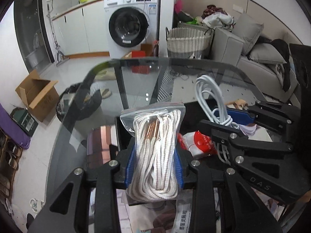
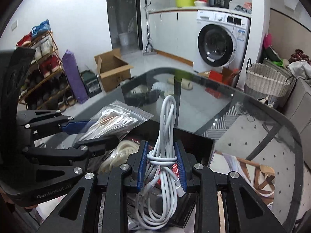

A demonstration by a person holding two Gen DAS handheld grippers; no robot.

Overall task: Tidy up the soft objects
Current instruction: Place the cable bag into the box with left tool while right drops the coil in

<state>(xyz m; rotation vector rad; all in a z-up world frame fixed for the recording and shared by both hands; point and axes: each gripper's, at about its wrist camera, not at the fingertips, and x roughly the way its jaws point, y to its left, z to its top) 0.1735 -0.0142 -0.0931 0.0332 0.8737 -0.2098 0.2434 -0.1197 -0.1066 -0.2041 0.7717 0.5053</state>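
My left gripper point(image 1: 155, 167) is shut on a clear zip bag of white striped cord point(image 1: 155, 151), held upright over a black box point(image 1: 196, 106) on the glass table. In the right wrist view the same bag point(image 2: 116, 122) lies slanted between the left gripper's blue pads point(image 2: 74, 125). My right gripper point(image 2: 162, 167) is shut on a knotted bundle of white cable point(image 2: 165, 155), which also shows in the left view as white cable point(image 1: 206, 95) above the box. Inside the box lie a red and white packet point(image 1: 198, 141) and a coil of pale rope point(image 2: 116, 155).
The round glass table point(image 2: 243, 116) has its rim close ahead. Beyond stand a washing machine point(image 1: 132, 27), a woven basket point(image 1: 187, 40), a cardboard box point(image 2: 111, 68), a shoe rack point(image 2: 44, 73) and a grey sofa point(image 1: 260, 66). A printed bag point(image 1: 182, 219) lies below the grippers.
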